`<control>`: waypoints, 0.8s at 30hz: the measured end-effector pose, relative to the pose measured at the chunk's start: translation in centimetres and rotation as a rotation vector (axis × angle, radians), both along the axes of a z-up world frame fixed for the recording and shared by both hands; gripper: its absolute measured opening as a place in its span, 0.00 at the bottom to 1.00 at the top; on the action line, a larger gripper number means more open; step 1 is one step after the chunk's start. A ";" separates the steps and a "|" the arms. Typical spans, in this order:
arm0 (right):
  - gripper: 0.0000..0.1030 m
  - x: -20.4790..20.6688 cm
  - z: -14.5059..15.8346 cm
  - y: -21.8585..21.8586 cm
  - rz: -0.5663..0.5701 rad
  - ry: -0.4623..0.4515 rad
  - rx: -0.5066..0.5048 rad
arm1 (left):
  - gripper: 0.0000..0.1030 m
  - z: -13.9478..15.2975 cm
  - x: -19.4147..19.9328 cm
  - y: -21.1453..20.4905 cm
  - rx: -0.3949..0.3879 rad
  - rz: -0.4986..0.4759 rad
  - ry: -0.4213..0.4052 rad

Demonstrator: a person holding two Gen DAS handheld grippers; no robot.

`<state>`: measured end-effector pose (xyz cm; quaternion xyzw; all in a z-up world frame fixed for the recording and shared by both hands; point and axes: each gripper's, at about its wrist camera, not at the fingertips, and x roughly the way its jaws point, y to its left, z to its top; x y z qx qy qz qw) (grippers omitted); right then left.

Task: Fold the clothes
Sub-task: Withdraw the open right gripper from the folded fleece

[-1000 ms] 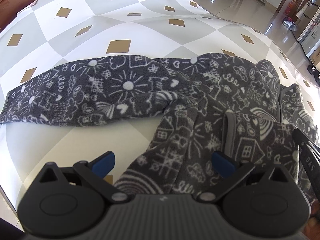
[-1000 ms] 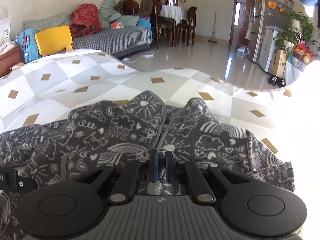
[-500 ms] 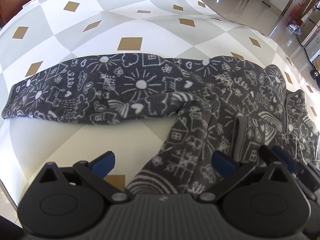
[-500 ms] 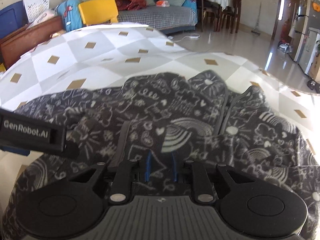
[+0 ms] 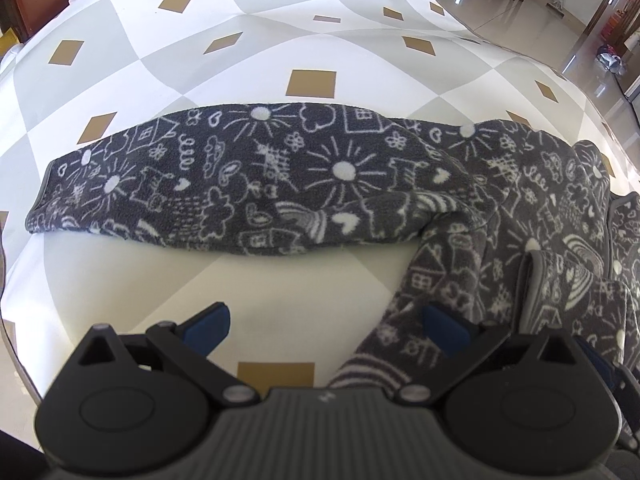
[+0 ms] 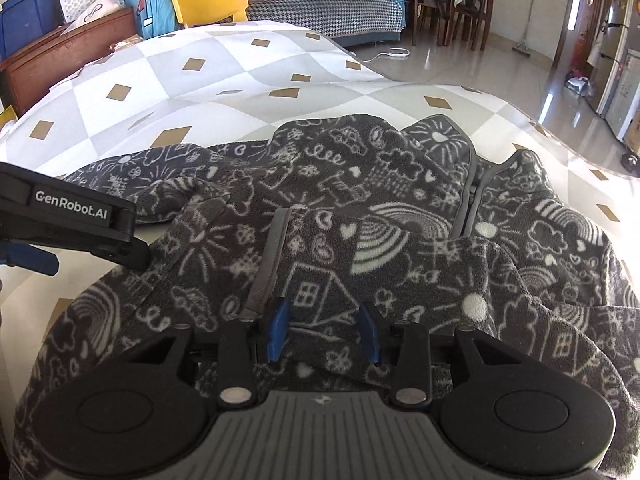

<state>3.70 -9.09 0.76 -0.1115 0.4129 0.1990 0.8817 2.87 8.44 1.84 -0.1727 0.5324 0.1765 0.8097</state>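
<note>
Fleece jacket (image 5: pixel 340 184), dark grey with white doodles of suns, houses and clouds, lies across the desk (image 5: pixel 240 60), which wears a white-and-grey diamond cloth with tan squares. In the left wrist view one sleeve stretches flat toward the left, its cuff near the desk's left edge; the body bunches toward the right, where the frame cuts it off. The left tool (image 5: pixel 324 326) hangs low over the near edge with its jaws spread wide; one blue pad is over bare cloth, the other over the jacket's hem, and nothing is pinched between them. Its body hides the desk just below.

In the right wrist view the left tool (image 6: pixel 36 258) enters from the left, only partly seen. The right tool (image 6: pixel 324 334) sits over the jacket's crumpled front, jaws partway apart and just been opening; fleece lies between the blue pads, which do not press it. Zipper edging (image 6: pixel 468 200) runs up the middle. Glare washes out the desk's right edge.
</note>
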 end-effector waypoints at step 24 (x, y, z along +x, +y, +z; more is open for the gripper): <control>0.42 -4.8 0.2 0.2 0.056 0.042 -0.131 | 1.00 -1.2 -1.7 10.6 0.049 0.299 -0.036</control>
